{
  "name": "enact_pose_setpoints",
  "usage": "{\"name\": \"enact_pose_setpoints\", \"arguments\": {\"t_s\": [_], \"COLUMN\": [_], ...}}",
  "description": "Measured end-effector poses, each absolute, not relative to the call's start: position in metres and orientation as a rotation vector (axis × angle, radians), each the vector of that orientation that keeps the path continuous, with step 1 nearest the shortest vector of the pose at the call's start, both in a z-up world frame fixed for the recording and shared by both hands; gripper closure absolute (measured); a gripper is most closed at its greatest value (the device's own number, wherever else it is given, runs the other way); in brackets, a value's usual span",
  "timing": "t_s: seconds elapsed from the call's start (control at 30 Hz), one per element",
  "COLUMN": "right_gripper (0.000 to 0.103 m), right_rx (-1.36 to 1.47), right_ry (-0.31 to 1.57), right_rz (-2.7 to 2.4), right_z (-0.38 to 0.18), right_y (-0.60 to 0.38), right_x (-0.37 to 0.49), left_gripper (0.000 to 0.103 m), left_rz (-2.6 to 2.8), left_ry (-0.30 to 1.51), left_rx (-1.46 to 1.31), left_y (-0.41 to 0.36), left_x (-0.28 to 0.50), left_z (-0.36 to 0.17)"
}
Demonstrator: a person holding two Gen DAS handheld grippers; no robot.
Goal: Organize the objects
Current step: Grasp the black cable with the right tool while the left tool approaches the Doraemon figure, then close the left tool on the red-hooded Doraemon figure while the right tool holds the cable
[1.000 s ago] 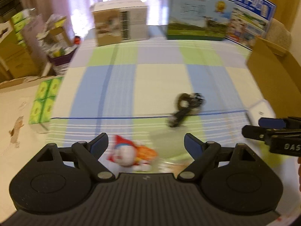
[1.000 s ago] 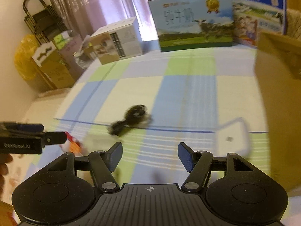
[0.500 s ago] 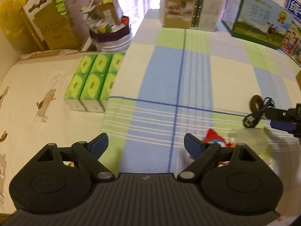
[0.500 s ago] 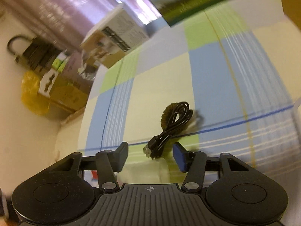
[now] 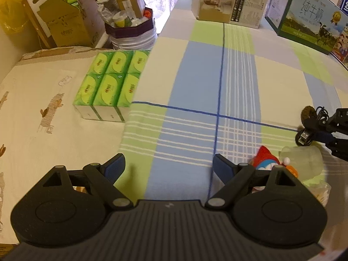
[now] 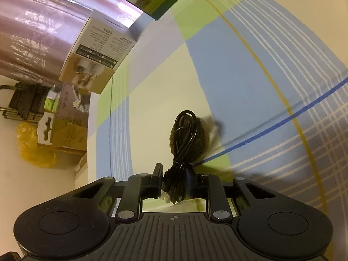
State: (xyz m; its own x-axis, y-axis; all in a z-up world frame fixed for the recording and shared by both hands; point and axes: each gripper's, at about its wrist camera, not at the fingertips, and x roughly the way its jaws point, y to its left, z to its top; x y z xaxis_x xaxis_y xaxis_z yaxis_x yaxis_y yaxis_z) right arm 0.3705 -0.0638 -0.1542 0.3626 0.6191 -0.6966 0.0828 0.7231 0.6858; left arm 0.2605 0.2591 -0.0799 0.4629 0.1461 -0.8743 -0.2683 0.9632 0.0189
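- The right gripper [image 6: 176, 187] is clamped on a bundled black cable [image 6: 184, 152], whose coiled end is draped over a dark round fuzzy object [image 6: 199, 140] on the checked cloth [image 6: 250, 91].
- The left gripper [image 5: 168, 168] is held spread wide above the cloth with nothing between its fingers.
- A small red-hatted toy [image 5: 268, 159] is seen just beside its right finger, touching a translucent cup [image 5: 303, 161] lying on its side.
- A green tissue pack [image 5: 111, 82] is set well apart to the left.

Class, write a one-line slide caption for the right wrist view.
Right gripper shut on a bundled black cable lying over a brown scrunchie on the plaid sheet.
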Motion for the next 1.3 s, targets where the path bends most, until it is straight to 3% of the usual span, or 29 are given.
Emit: {"name": "enact_pose_setpoints", "arguments": {"t_s": [0.83,0.97,1.03,1.3], "right_gripper": [0.086,0.086,0.086,0.086], "right_rx": [0.565,0.566,0.567,0.485], "right_ry": [1.031,1.027,1.026,1.010], "right_rz": [0.394,0.367,0.353,0.324], "right_z": [-0.106,-0.104,-0.104,-0.103], "right_y": [-0.141,-0.154,-0.159,-0.166], "right_x": [0.314,0.311,0.310,0.306], "left_gripper": [0.019,0.024,0.032,0.033], "left_rz": [0.187,0.196,0.185,0.150], "left_ry": [1.104,1.080,1.070,1.089], "left_rx": [-0.663,-0.617,-0.580,-0.443], "left_y": [0.225,0.220,0.216,0.194], "left_x": [0.267,0.279,0.286,0.311], "left_z": [-0.105,-0.105,-0.105,-0.107]}}
